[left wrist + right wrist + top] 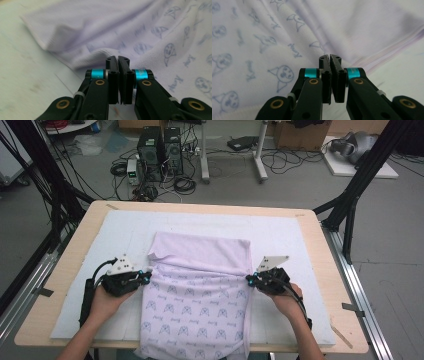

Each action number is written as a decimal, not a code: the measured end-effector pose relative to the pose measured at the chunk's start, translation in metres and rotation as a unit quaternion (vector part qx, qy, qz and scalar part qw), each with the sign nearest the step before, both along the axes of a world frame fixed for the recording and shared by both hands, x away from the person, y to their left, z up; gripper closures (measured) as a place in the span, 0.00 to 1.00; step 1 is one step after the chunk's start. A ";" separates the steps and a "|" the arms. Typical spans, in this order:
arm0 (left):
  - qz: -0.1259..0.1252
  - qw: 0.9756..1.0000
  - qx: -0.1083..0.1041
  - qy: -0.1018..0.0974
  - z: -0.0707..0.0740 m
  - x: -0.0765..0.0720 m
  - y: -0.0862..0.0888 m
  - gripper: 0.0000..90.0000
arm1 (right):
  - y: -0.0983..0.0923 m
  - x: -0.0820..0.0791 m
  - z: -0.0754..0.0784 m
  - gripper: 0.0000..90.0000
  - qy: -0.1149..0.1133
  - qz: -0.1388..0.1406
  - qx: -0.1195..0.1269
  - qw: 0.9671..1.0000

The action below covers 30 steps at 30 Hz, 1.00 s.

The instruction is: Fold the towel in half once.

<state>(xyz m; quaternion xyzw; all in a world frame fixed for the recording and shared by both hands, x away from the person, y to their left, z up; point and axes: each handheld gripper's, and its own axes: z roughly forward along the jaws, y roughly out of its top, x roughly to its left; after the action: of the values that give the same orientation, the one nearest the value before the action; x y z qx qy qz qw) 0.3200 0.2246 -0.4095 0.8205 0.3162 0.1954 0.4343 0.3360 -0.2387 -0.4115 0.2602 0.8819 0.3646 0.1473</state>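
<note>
A lilac cloth (200, 285) printed with small cartoon faces lies on a white mat (285, 235), its near end hanging over the table's front edge. Its far part is folded back, so the plain side faces up. My left gripper (146, 276) is at the cloth's left edge, at the fold line, and my right gripper (248, 279) is at the right edge. In the left gripper view the jaws of the left gripper (118, 58) are shut, with the cloth (150, 30) bunching up at their tips. The right gripper (330, 56) is shut too, and creases in the cloth (262, 37) run out from it.
The mat covers most of a wooden table (322, 255). Black frame struts (350, 205) stand at the table's far corners. On the floor beyond are computer towers (160, 150) and loose cables. Bare mat lies to either side of the cloth.
</note>
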 end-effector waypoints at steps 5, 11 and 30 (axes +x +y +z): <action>0.037 0.999 0.008 0.007 0.001 0.039 -0.009 0.88 | 0.001 0.032 0.004 0.95 0.002 -0.032 -0.011 0.999; 0.033 0.999 0.002 0.036 -0.007 0.035 0.009 0.65 | -0.006 0.035 -0.001 0.76 0.021 -0.046 0.012 0.999; -0.066 0.995 0.022 0.074 -0.036 -0.023 0.002 0.73 | 0.020 -0.044 -0.021 0.63 0.035 0.063 0.024 0.997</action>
<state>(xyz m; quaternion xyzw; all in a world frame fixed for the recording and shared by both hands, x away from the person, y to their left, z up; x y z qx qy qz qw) 0.2968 0.2264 -0.4454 0.8613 0.2884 0.1118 0.4030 0.2917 -0.2185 -0.4326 0.2197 0.8923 0.3847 0.0869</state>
